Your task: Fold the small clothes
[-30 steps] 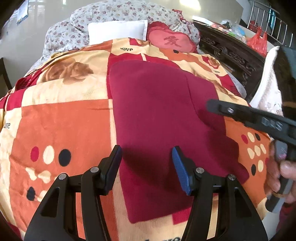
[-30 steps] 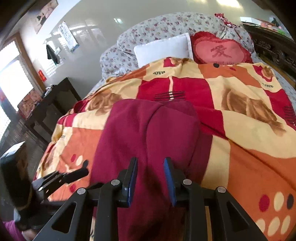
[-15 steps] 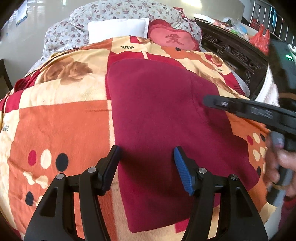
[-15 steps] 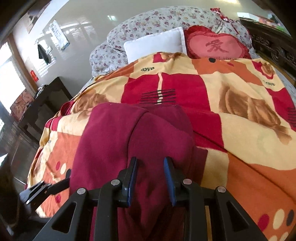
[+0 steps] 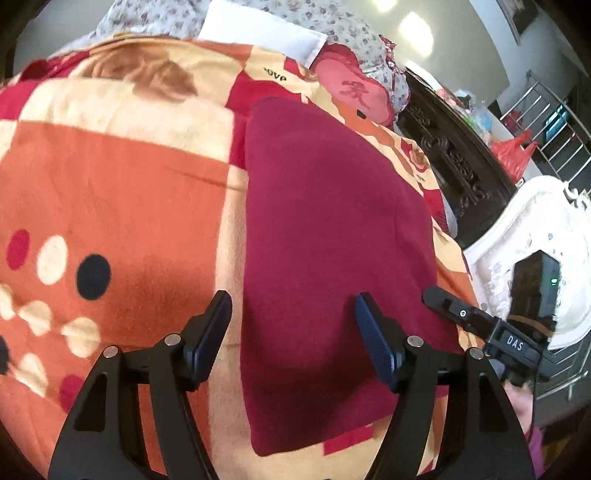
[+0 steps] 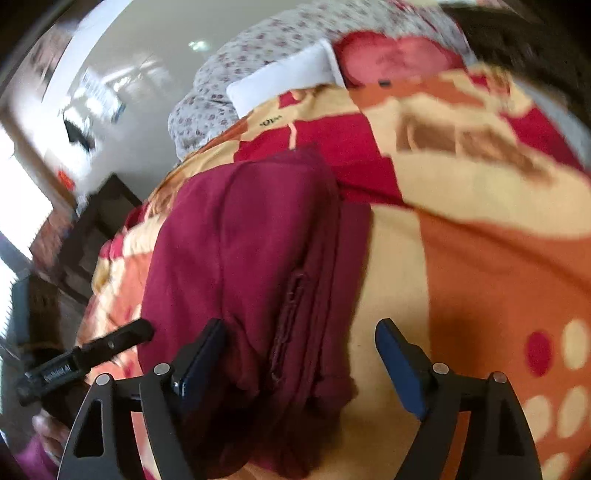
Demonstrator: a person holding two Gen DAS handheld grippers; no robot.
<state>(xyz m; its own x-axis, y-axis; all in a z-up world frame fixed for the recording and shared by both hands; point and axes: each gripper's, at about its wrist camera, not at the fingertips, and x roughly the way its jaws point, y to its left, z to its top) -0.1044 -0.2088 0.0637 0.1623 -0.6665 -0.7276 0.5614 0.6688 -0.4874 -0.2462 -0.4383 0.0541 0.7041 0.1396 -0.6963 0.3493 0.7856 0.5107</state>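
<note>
Bed blanket: fleece, patchwork of orange, cream and red blocks, polka dots near the close edge, brown rose prints toward the head. Maroon garment: folded into a long flat panel, lying lengthwise on the blanket; in the right wrist view, layered edges and a stitched seam showing along its side. Left gripper: fingers wide apart, hovering over the near end of the garment, nothing between them. Right gripper: fingers wide apart, straddling the garment's layered edge, not clamped. At the head: white pillow, red heart cushion, floral quilt. Beside the bed: dark carved wooden frame, red plastic bag, metal railing, white padded chair. Right wrist view blurred.
</note>
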